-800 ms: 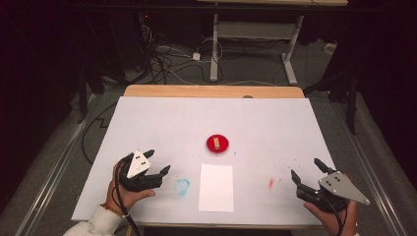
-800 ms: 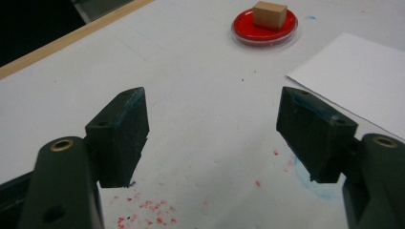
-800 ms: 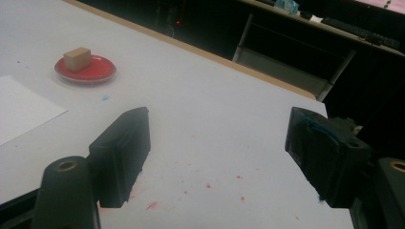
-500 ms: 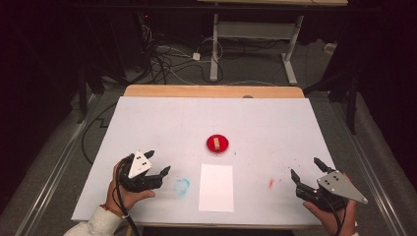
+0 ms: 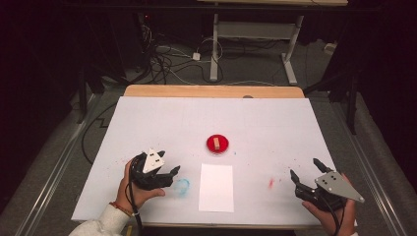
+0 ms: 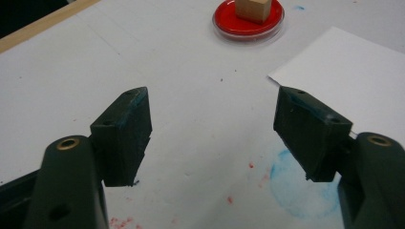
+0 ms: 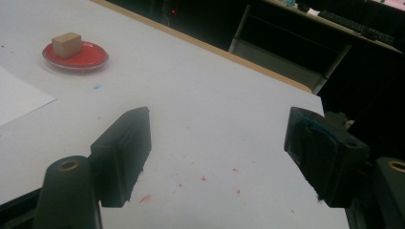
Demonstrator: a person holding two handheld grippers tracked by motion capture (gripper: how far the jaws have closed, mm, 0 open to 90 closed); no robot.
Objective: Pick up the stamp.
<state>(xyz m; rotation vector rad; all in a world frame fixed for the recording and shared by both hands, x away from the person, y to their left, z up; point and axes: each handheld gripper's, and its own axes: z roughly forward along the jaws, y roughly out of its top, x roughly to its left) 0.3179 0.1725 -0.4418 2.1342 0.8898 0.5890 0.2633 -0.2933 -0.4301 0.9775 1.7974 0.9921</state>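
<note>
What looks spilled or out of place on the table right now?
Only stains: a blue smear beside the left gripper, and red specks toward the right gripper. The wooden block sits upright in the red dish, and the paper sheet lies flat.

Room light: dim; surroundings dark, table top lit.
Table: white rectangular work surface (image 5: 147, 128) with light wooden far edge strip (image 5: 211, 91), beyond both grippers.
Floor: grey floor (image 5: 54, 162), tangled black and white cables (image 5: 169, 56) past the far edge.
Furniture: white metal-framed bench (image 5: 255, 34) at rear.
</note>
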